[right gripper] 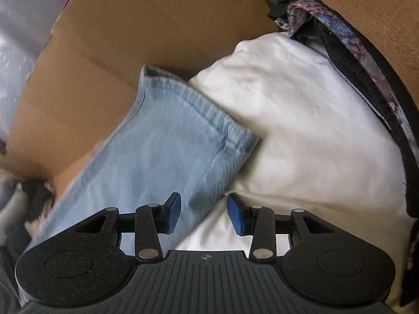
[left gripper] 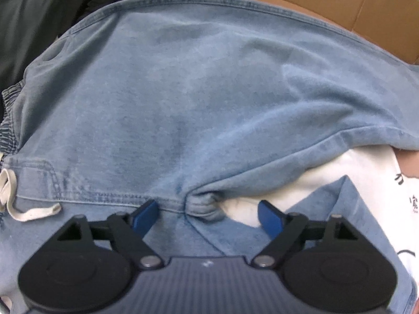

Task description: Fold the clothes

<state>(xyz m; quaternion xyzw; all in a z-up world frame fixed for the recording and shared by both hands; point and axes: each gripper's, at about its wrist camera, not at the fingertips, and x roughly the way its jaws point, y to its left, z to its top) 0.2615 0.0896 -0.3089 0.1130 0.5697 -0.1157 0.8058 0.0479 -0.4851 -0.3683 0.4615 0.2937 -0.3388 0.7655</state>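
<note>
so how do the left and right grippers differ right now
The left gripper has its jaws spread wide over a bunched fold of the denim garment; the right gripper stands at a narrower gap above a denim leg lying on a white garment. The left sees mostly denim, the right a cardboard box too. Both have blue pads and grip nothing.

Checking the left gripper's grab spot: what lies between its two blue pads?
In the left wrist view, a bunched fold of the light blue denim shorts lies between the left gripper's open pads, untouched; white garment shows beside it.
</note>
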